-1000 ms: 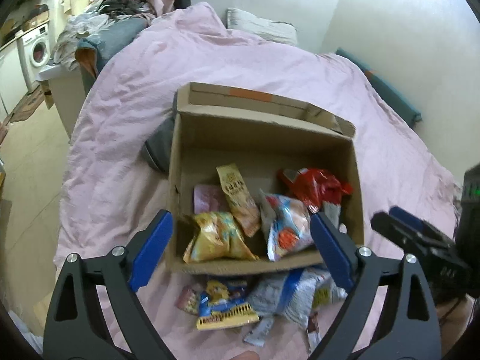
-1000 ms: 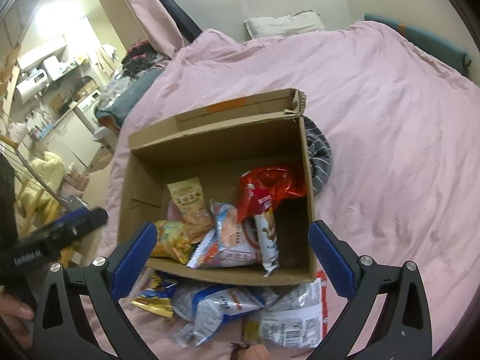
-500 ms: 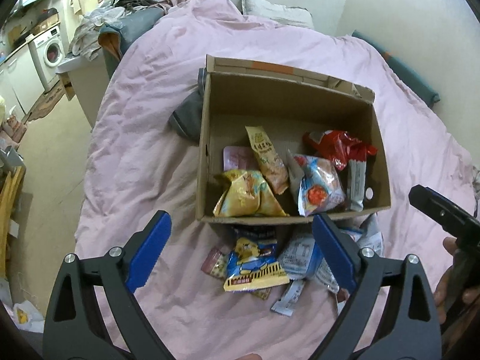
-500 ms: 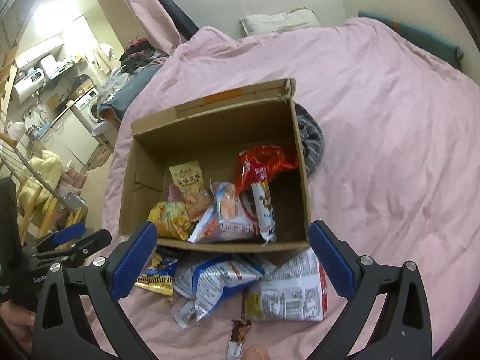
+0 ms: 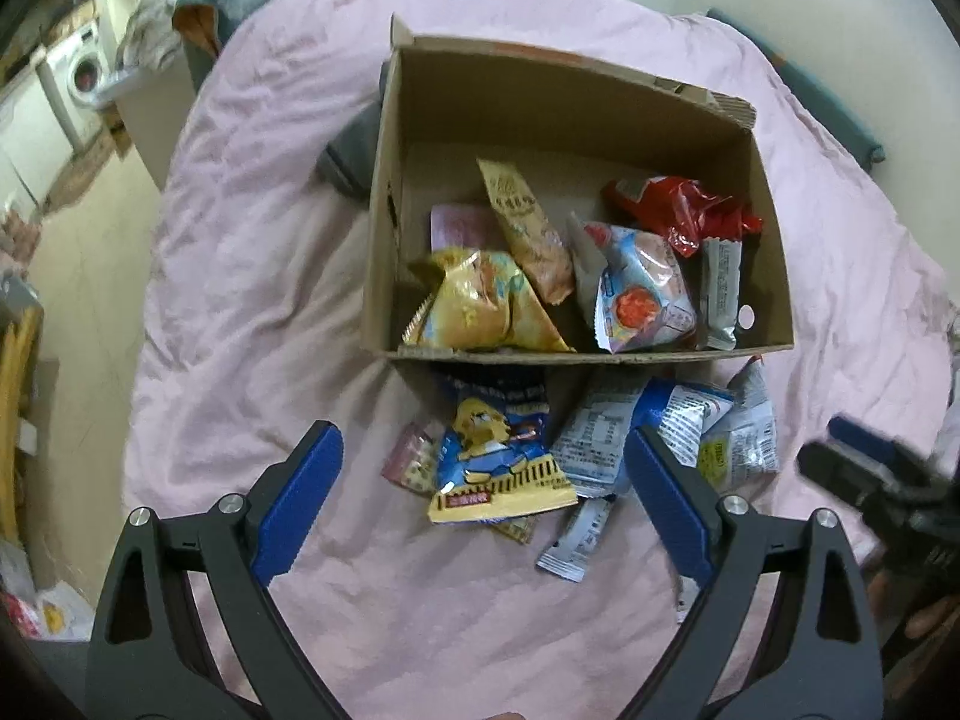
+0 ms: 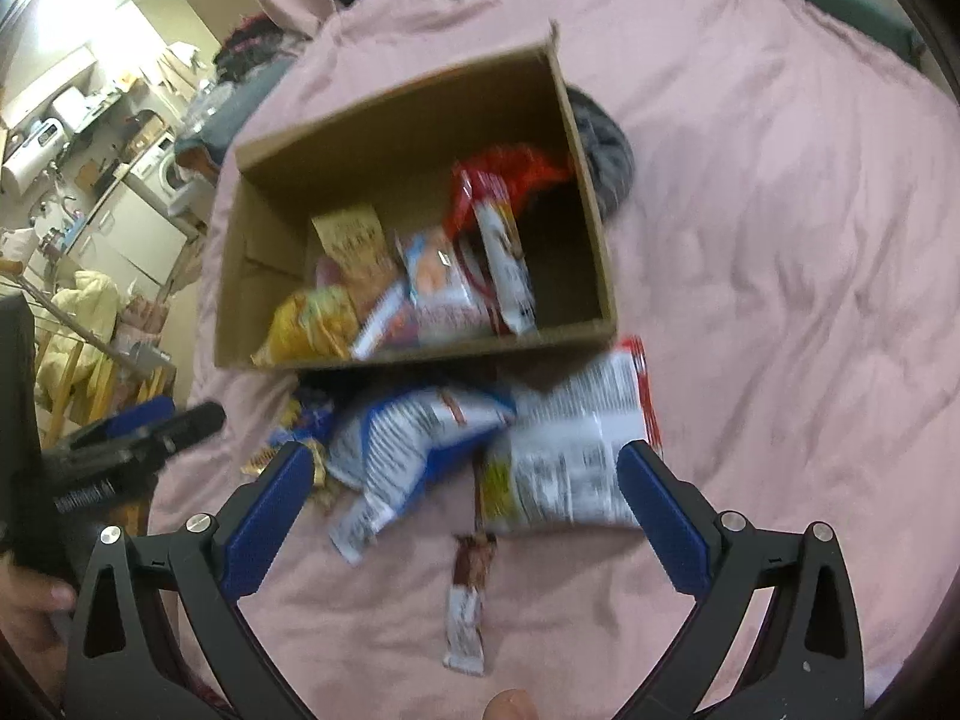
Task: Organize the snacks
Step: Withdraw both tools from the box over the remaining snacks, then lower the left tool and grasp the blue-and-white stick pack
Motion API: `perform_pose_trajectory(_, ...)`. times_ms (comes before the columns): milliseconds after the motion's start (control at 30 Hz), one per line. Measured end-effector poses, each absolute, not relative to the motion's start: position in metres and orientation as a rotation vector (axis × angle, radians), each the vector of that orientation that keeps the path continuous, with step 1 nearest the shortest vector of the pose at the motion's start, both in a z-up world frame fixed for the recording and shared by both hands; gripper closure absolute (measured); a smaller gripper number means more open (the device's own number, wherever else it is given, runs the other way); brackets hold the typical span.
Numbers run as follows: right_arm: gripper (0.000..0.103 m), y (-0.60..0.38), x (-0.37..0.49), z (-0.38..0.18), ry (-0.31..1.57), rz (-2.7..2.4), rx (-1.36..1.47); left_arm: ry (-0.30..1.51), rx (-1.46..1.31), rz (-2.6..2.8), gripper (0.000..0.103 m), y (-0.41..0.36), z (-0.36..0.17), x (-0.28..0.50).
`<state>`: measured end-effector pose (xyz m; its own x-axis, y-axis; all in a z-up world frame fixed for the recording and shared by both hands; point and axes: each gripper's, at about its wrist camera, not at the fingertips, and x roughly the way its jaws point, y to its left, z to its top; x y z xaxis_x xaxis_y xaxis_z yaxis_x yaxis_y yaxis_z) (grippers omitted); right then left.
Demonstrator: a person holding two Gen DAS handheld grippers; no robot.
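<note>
Cardboard box (image 5: 384, 228) sits open-topped on the pink bedcover (image 5: 252, 252), its long axis running across my view, with the near wall facing me. Inside, a yellow bag (image 5: 480, 306) lies at the near left, a tan packet (image 5: 528, 228) points away from me toward the far wall, a light blue bag (image 5: 642, 288) sits near the centre-right, and a red bag (image 5: 684, 210) lies crumpled at the far right. A slim silver packet (image 5: 720, 288) stands against the right wall, long axis running near to far.

Loose snacks lie on the bedcover just in front of the box. A blue and yellow bag (image 5: 498, 456) lies flat with its yellow end toward me. Beside it is a blue and white bag (image 6: 408, 450), and to the right of that a large white bag with a red edge (image 6: 570, 456), printed back upward. A brown bar (image 6: 471, 594) lies apart from the pile, nearer to me, long axis pointing roughly toward the box. The right wrist view is blurred, so I cannot read finer detail there.

My left gripper (image 5: 483, 504) is spread wide and holds nothing; its fingers are above the bedcover, flanking the blue and yellow bag without touching it. My right gripper (image 6: 462, 498) is likewise spread wide and empty, its fingers on either side of the two large bags.
</note>
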<state>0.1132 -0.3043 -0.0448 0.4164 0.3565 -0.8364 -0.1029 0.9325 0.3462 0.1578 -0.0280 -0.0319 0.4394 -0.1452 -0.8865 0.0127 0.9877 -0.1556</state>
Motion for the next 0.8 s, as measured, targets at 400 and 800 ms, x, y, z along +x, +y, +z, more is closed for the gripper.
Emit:
perform_pose_trajectory(400, 0.000, -0.331, 0.113, -0.079, 1.256, 0.255, 0.363, 1.254, -0.147, -0.156, 0.013, -0.050, -0.068, 0.162)
perform_pose_trajectory(800, 0.000, -0.339, 0.118, -0.079, 1.263, 0.249, 0.425, 1.416, -0.043, -0.261, 0.046, -0.085, -0.102, 0.153)
